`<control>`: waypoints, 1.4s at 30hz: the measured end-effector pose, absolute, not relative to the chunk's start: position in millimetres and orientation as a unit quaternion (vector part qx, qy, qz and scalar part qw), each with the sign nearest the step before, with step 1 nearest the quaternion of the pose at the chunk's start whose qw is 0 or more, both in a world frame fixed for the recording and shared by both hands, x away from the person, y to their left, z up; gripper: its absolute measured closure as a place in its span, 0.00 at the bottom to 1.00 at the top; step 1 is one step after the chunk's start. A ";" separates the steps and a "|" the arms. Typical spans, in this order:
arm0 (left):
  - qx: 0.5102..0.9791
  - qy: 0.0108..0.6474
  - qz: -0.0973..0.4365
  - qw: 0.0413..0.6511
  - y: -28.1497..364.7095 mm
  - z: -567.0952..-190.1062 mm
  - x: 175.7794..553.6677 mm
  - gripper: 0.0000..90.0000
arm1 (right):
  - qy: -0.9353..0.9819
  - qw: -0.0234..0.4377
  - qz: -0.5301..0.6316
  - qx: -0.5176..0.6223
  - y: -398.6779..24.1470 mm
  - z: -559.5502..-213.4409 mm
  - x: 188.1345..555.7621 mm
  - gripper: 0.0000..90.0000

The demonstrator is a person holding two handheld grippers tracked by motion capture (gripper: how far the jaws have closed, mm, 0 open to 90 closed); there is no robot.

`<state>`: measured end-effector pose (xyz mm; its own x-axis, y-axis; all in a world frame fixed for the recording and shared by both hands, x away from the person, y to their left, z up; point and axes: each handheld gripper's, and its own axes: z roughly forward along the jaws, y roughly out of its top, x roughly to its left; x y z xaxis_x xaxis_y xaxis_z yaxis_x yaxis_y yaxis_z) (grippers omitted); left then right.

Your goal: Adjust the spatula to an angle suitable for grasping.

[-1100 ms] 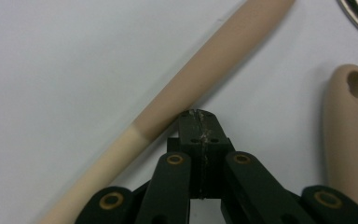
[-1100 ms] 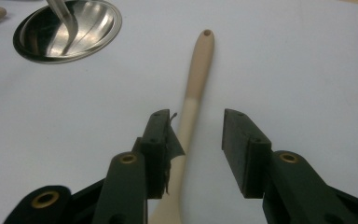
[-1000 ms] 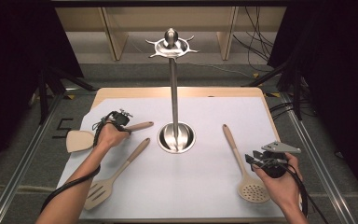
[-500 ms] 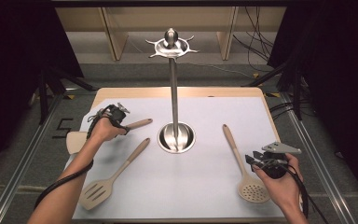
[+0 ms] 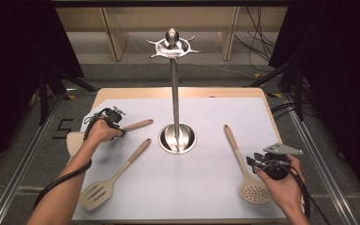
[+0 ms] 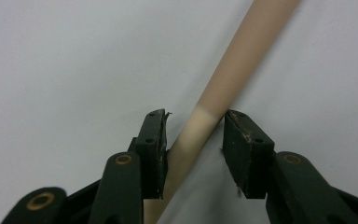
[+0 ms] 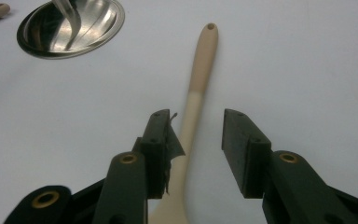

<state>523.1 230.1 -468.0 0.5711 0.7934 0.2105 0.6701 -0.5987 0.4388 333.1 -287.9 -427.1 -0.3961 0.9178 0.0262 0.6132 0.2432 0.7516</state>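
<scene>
The left tongs (image 5: 117, 123) sit at the left middle of the high view, straddling the handle of a beige spatula (image 5: 138, 124) whose broad head (image 5: 75, 139) pokes out past the left edge of the white table (image 5: 206, 187). In the left gripper view the handle (image 6: 223, 88) runs from lower left to upper right, passing between the two black jaws. The jaws have just been closing around it. One pad seems to be at the handle's side and the other stands off with a sliver of table showing between, so this is not yet a grip.

The relation that matters is the handle's long axis against the jaws. It lies slantwise across the gap rather than straight along it, and it points on toward the steel stand (image 5: 173, 89) at the centre of the table. I judge that closing the rest of the way would catch the handle near where its paler neck meets the darker grip.

The right tongs (image 5: 258, 163) hover at the lower right of the high view with the jaws apart. They are just above a slotted skimmer (image 5: 238, 154) that lies lengthwise with its bowl toward the bottom edge. In the right gripper view its handle (image 7: 200, 60) runs up the frame from between the jaws, nearer the left one, with no pad pressing on it.

A third utensil, a slotted turner (image 5: 115, 176), lies diagonally between the left forearm and the stand's base (image 5: 177, 139). The left hand is the nearer one to it.
</scene>
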 end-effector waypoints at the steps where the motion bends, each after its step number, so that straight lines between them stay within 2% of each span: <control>1: 0.877 0.413 0.202 0.140 225.8 -466.8 522.2 0.68 | 0.753 0.206 0.355 0.514 -287.2 -427.2 332.2 0.70; 5: 0.882 0.419 0.193 0.095 213.5 -461.4 521.1 0.71 | 0.758 0.208 0.352 0.509 -289.8 -427.9 332.9 0.70; 6: 0.881 0.435 0.175 0.070 206.3 -457.9 517.9 0.72 | 0.758 0.210 0.352 0.508 -290.1 -427.8 332.9 0.70; 13: 0.882 0.432 0.179 0.065 203.6 -457.3 512.7 0.75 | 0.756 0.210 0.353 0.509 -290.3 -427.7 332.9 0.70; 19: 0.885 0.434 0.162 0.045 207.0 -447.1 511.1 0.80 | 0.758 0.207 0.352 0.509 -289.3 -427.8 333.4 0.70; 24: 0.885 0.437 0.137 0.085 215.3 -457.6 512.7 0.78 | 0.758 0.208 0.350 0.509 -288.3 -428.0 333.4 0.70; 32: 0.884 0.438 0.123 0.104 226.8 -462.4 516.4 0.72 | 0.758 0.197 0.347 0.516 -287.7 -431.4 333.6 0.69; 36: 0.881 0.446 0.116 0.110 228.7 -463.1 517.3 0.72 | 0.759 0.205 0.349 0.510 -288.7 -431.7 334.3 0.69; 37: 0.879 0.449 0.116 0.113 229.6 -463.4 517.3 0.72 | 0.753 0.192 0.348 0.525 -287.2 -429.8 333.0 0.69; 42: 0.872 0.462 0.105 0.126 232.4 -463.6 517.0 0.76 | 0.754 0.193 0.348 0.523 -287.2 -430.0 333.3 0.69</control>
<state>517.0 232.4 -463.6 0.5507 0.8320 0.0677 0.7790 -0.5414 0.3164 333.3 -287.2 -430.0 -0.3789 0.9226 0.0731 0.6542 0.2111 0.7263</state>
